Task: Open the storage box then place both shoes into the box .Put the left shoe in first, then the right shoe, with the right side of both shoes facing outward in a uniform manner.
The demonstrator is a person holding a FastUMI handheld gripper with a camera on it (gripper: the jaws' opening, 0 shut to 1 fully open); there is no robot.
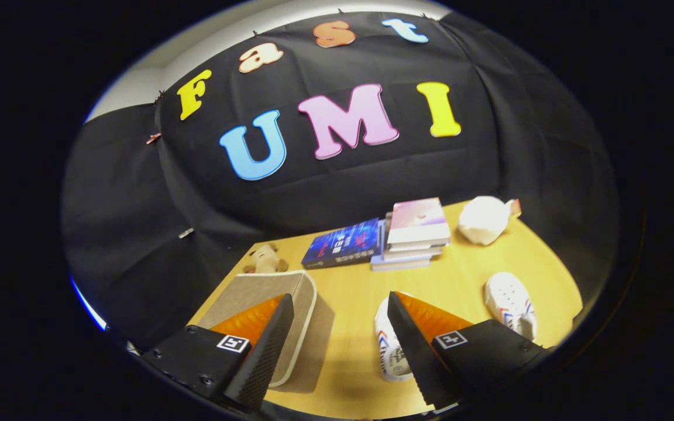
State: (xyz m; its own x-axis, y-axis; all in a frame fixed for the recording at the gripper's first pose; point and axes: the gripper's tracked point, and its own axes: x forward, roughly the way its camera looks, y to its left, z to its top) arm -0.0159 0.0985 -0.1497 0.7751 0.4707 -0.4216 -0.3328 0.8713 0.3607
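Tongs (pixel 340 304) hang above the wooden table (pixel 460 275) with fingers spread wide apart and nothing held between them. Partly under the left finger stands the beige storage box (pixel 290 292), its lid closed. Just beyond the box, at the table's far edge, sits a small plush toy (pixel 265 259). Ahead of the fingers lies a dark blue book (pixel 343 244), touching a stack of books (pixel 416 231) with a pink cover on top. Close against the right finger lies one white shoe (pixel 388 345) with red and blue stripes, partly hidden by that finger. Farther right lies the second white shoe (pixel 509 301), well apart from the first. Beyond it, near the booth wall, rests a white bundle (pixel 485 219).
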